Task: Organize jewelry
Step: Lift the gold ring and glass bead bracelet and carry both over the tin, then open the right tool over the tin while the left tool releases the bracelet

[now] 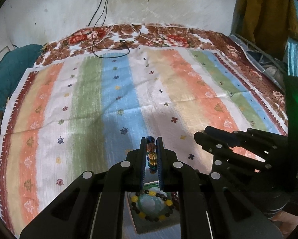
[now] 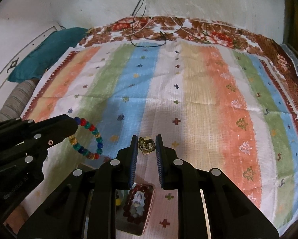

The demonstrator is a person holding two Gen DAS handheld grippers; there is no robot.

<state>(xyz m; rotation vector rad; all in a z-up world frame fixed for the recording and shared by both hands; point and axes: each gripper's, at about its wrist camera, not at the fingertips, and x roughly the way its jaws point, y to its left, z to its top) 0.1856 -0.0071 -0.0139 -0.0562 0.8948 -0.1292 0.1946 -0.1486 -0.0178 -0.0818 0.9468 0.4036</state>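
The left gripper [image 1: 151, 139] pinches the multicolour bead bracelet [image 2: 89, 138], which hangs above the tray [image 2: 148, 215] at six o'clock; the right gripper [image 2: 146, 146] has its fingers narrowly parted around a gold ring cluster [image 2: 146, 145], contact unclear.

Both matte black plastic linkage grippers, left [image 1: 151, 155] and right [image 2: 146, 155], carry round silver pivot pins and ribbed blue finger pads [image 2: 133, 160].
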